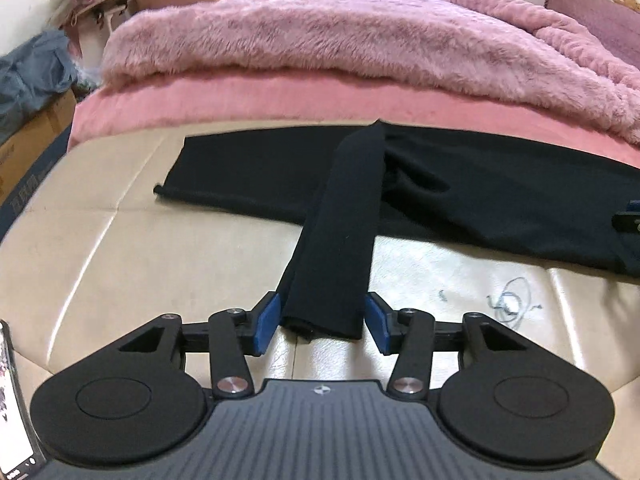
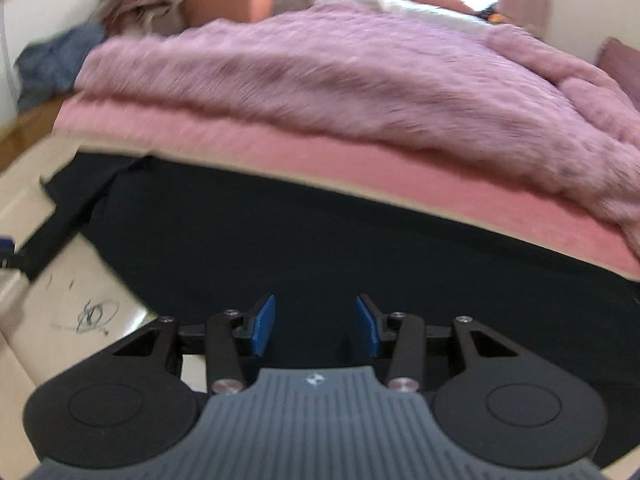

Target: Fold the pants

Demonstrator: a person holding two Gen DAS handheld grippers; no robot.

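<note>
Black pants [image 1: 500,200], pink furry blanket [image 1: 320,36], cream bench [image 1: 140,260].

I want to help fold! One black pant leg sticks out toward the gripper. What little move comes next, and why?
Probably close the left gripper on the end of the loose leg. Its blue pads stand open on either side of that end, and the leg crosses the rest of the pants instead of lying along them.

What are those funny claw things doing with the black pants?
A person is folding black pants on a cream padded surface beside a bed with a fuzzy pink blanket. One pant leg stretches toward the left gripper, its end lying between the open blue pads, which do not seem to squeeze it. The right gripper hangs open over the wider part of the pants, holding nothing.
</note>
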